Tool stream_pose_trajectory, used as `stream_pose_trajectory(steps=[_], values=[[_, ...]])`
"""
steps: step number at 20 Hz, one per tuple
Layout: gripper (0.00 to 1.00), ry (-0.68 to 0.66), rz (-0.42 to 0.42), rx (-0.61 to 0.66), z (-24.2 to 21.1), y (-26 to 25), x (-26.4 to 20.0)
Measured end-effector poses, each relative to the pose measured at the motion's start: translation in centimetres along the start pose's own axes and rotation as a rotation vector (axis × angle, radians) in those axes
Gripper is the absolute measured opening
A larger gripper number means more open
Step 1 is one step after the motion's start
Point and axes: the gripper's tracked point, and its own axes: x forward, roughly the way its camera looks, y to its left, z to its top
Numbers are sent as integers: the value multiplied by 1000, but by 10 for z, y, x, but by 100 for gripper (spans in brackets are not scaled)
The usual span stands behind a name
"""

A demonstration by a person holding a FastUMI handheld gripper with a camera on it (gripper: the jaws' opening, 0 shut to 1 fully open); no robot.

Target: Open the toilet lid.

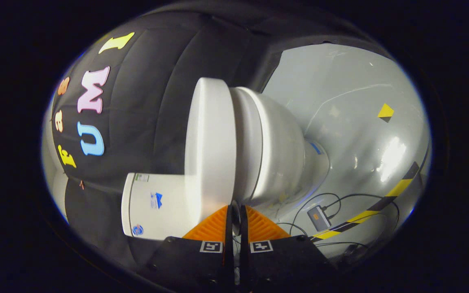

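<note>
The view is rolled sideways, so the white toilet lies across it. Its lid (210, 138) is a thick white slab resting shut against the seat and bowl (279, 150). The tank (157, 203) stands behind the lid. My gripper (237, 208) is shut, with only a thin slit between its fingers. Its tips sit right at the near edge of the lid, at the seam where the lid meets the seat. A small grey sliver shows in the slit; I cannot tell what it is.
The glossy grey floor (360, 134) spreads beyond the bowl. On it lie a yellow-and-black tape strip (381, 203), a small grey box (318, 216) with black cables, and a yellow-black marker (385, 112). The black booth cloth (149, 106) hangs behind the toilet.
</note>
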Motion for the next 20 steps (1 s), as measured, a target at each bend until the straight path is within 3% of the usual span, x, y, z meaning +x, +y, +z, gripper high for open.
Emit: stream_pose_trajectory(steps=[5,10,20], values=[[10,-47,-121,-54,2,11,-7],[8,-125,-146,-159,-1,60,-28],[6,-250,-346,-435,-31,172,-53]])
